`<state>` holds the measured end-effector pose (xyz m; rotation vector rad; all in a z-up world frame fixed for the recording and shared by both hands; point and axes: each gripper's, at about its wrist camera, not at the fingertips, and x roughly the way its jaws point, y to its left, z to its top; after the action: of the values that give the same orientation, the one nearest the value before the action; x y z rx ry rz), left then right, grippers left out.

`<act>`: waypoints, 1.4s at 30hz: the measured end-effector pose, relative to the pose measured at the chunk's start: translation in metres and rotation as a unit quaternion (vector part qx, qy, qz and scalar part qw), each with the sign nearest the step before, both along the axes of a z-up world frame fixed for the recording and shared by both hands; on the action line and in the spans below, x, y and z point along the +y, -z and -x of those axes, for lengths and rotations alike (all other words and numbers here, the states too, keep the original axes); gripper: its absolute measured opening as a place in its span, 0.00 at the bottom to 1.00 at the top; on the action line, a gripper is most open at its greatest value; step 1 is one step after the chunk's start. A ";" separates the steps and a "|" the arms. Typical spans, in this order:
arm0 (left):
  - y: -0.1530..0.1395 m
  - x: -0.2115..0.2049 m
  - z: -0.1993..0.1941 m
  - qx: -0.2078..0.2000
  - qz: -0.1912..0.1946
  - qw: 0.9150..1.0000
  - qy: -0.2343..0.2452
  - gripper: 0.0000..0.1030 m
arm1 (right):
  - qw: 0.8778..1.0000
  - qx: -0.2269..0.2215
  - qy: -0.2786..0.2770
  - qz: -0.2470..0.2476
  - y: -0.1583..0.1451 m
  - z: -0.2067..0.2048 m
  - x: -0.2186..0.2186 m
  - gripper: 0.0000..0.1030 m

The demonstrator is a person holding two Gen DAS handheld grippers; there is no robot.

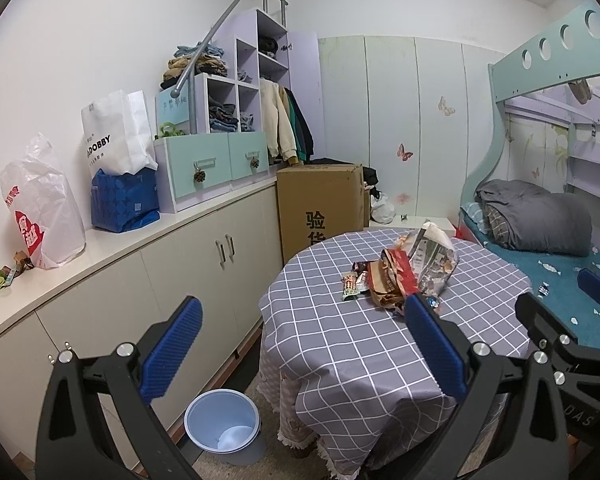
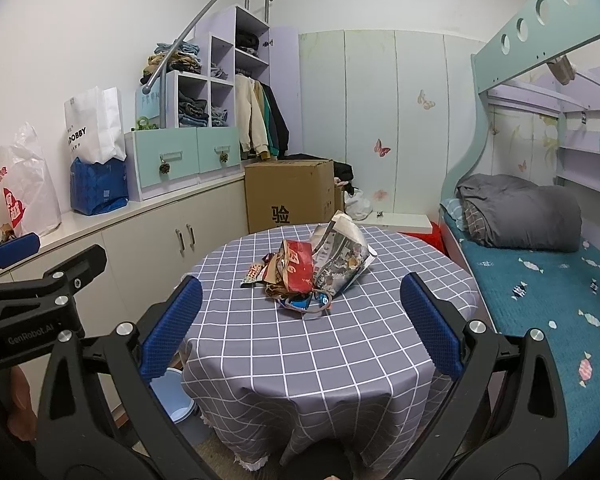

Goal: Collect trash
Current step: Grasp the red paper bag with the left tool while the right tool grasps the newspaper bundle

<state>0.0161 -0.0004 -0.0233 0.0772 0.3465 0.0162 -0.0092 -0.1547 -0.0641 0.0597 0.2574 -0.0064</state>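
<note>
A pile of trash (image 1: 404, 268) lies on the round table (image 1: 360, 352) with a grey checked cloth: a crumpled printed bag, a red wrapper and small snack wrappers. It also shows in the right wrist view (image 2: 312, 268). A light blue bin (image 1: 222, 420) stands on the floor left of the table, partly seen in the right wrist view (image 2: 176, 400). My left gripper (image 1: 300, 344) is open and empty, held short of the table's near left side. My right gripper (image 2: 300, 320) is open and empty above the table's near edge.
A long low cabinet (image 1: 140, 280) runs along the left wall with plastic and paper bags (image 1: 116, 160) on top. A cardboard box (image 1: 320, 204) stands behind the table. A bunk bed (image 2: 540, 280) with a grey quilt is on the right.
</note>
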 end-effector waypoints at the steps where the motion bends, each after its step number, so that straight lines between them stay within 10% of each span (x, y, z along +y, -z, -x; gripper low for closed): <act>1: 0.002 -0.001 -0.002 0.003 -0.002 1.000 -0.001 0.96 | 1.000 0.003 -0.001 -0.001 0.002 -0.002 0.000 0.94; 18: 0.053 -0.021 -0.082 0.118 -0.011 0.993 0.011 0.96 | 0.993 0.098 -0.007 -0.062 0.043 -0.079 -0.039 0.94; 29: 0.095 -0.041 -0.168 0.224 0.027 0.973 0.055 0.96 | 0.986 0.144 0.009 -0.083 0.074 -0.131 -0.072 0.94; 42: 0.087 -0.091 -0.250 0.221 0.067 0.968 0.102 0.92 | 0.976 0.179 0.021 -0.123 0.088 -0.188 -0.118 0.94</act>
<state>0.2658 -0.0916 -0.1103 -0.0191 0.7835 -0.2315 0.1789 -0.2724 -0.1518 0.3119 0.6167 -0.0284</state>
